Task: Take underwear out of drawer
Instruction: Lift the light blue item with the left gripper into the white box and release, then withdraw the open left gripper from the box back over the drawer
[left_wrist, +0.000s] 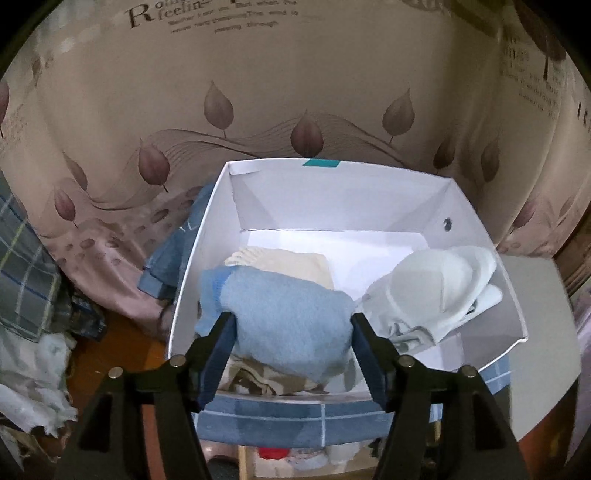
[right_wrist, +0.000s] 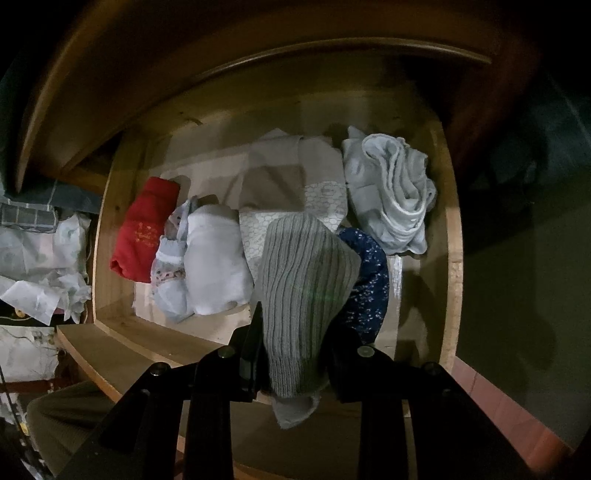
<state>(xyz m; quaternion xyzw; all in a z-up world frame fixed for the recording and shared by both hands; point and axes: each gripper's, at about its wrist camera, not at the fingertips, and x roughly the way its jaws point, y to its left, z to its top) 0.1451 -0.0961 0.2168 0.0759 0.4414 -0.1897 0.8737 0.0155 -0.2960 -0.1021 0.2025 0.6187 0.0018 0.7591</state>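
Observation:
In the left wrist view my left gripper (left_wrist: 290, 321) hangs over a white box (left_wrist: 332, 192), jaws spread wide on either side of a light blue fuzzy garment (left_wrist: 288, 321) lying in the box. I cannot tell whether the pads touch it. A cream garment (left_wrist: 291, 264) and a white bra (left_wrist: 436, 288) also lie in the box. In the right wrist view my right gripper (right_wrist: 295, 325) is shut on a grey ribbed knit garment (right_wrist: 306, 291) and holds it above the open wooden drawer (right_wrist: 452, 266).
The drawer holds a red folded piece (right_wrist: 142, 229), a white bundle (right_wrist: 210, 262), a beige patterned piece (right_wrist: 291, 184), a dark blue floral piece (right_wrist: 369, 280) and a pale grey bundle (right_wrist: 391, 192). A leaf-print curtain (left_wrist: 295, 92) hangs behind the box. Clothes (left_wrist: 33, 332) are piled left.

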